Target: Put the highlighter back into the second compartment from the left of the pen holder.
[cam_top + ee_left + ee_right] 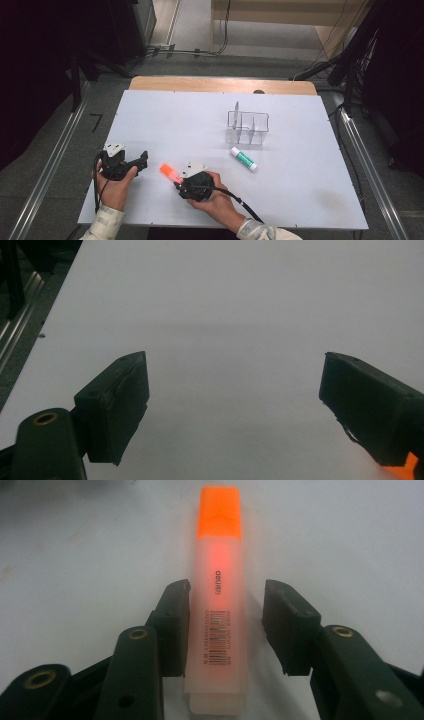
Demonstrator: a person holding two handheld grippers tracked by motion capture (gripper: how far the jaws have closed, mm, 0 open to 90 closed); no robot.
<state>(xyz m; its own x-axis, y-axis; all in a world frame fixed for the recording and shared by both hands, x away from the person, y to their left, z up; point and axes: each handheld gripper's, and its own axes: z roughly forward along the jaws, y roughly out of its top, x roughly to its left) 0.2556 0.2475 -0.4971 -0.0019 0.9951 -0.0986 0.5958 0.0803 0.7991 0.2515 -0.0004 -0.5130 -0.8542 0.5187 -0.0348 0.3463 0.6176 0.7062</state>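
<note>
An orange highlighter (pixel 171 173) with a translucent body lies flat on the white table (pixel 190 115) near the front. My right gripper (pixel 178 182) sits low over its rear end. In the right gripper view the highlighter (pixel 218 605) runs lengthwise between the jaws of the right gripper (pixel 226 592). The left jaw is close against its side and a gap shows at the right jaw, so the gripper is open. My left gripper (pixel 143 161) rests to the left, open, with only bare table between its jaws (pixel 232 375). A bit of the highlighter (pixel 400 471) peeks past its right jaw.
A clear plastic organizer (pixel 247 128) with dividers stands right of the table's middle. A white and green glue stick (pixel 243 158) lies just in front of it. Metal rails and floor flank the table on both sides.
</note>
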